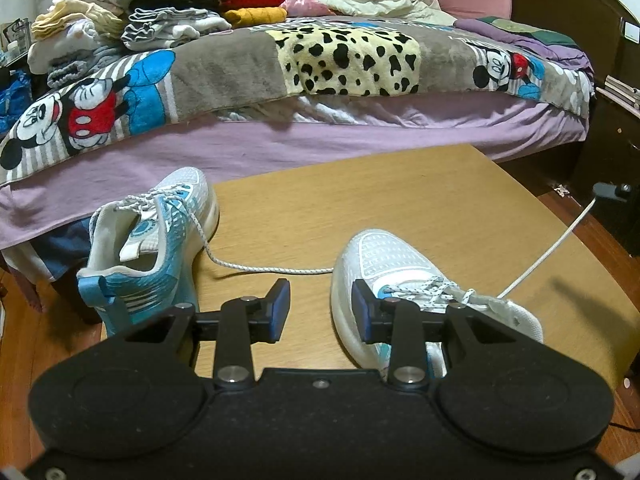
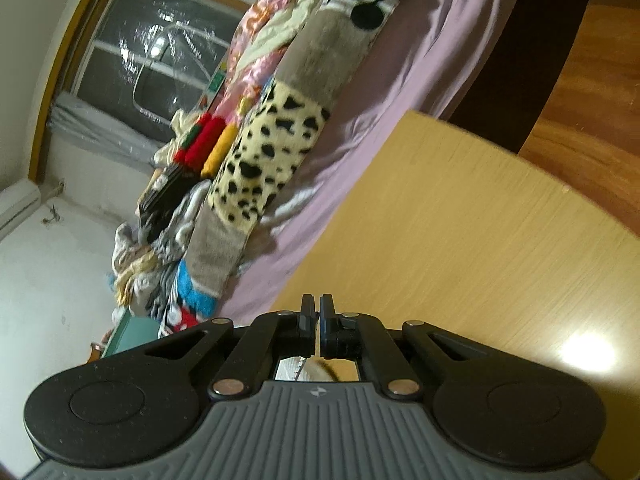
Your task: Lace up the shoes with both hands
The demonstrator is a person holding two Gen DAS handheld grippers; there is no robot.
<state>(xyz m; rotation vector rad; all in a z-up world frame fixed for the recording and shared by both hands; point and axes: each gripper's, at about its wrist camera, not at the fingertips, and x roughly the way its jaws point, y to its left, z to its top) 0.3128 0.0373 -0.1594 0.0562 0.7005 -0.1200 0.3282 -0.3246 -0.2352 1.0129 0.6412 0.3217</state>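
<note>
Left gripper (image 1: 322,312) fingers apart and empty, right-hand shoe (image 1: 404,280) just beyond; right gripper (image 2: 318,320) fingers together, seemingly pinching its taut lace (image 1: 548,252); risk: lace slipping free.

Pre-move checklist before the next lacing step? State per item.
1. Both shoes on table: ok, left shoe and right shoe.
2. Left gripper free: ok, jaws apart, nothing between.
3. Right gripper shut: ok.
4. Right gripper gripping lace: cannot tell; the lace runs taut from the right shoe to a dark part at the frame edge.
5. Left shoe's lace end reachable: ok, lying loose on the table.
</note>
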